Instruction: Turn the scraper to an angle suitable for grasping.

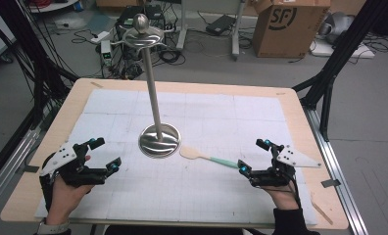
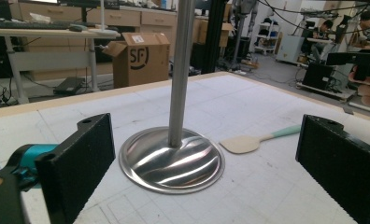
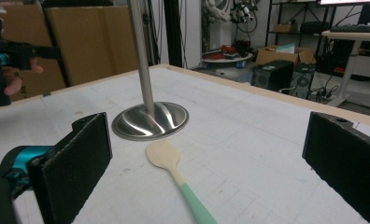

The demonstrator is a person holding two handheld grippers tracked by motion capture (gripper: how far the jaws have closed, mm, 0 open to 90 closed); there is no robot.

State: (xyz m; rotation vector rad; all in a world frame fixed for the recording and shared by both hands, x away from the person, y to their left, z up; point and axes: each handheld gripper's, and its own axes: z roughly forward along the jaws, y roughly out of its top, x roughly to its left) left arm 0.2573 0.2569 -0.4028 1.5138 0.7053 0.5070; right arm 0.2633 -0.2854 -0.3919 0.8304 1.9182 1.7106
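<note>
A tall steel stand (image 1: 158, 140) with a round dished base, a thin pole and a knobbed top plate rises from the middle of the table; its base (image 2: 171, 159) (image 3: 150, 121) lies ahead of both grippers. A wooden spatula (image 1: 206, 156) with a mint-green handle lies flat just right of the base, blade toward it (image 2: 241, 143) (image 3: 167, 157). My left gripper (image 1: 101, 154) is open at the left, jaws wide apart, holding nothing. My right gripper (image 1: 253, 154) is open at the right, with the spatula's handle end close to its lower fingertip.
A white gridded mat (image 1: 206, 112) covers the wooden table (image 1: 290, 105). Beyond the far edge are a cardboard box (image 1: 290, 27), cables and black frame legs (image 1: 329, 88). The person's hands hold both grippers near the front edge.
</note>
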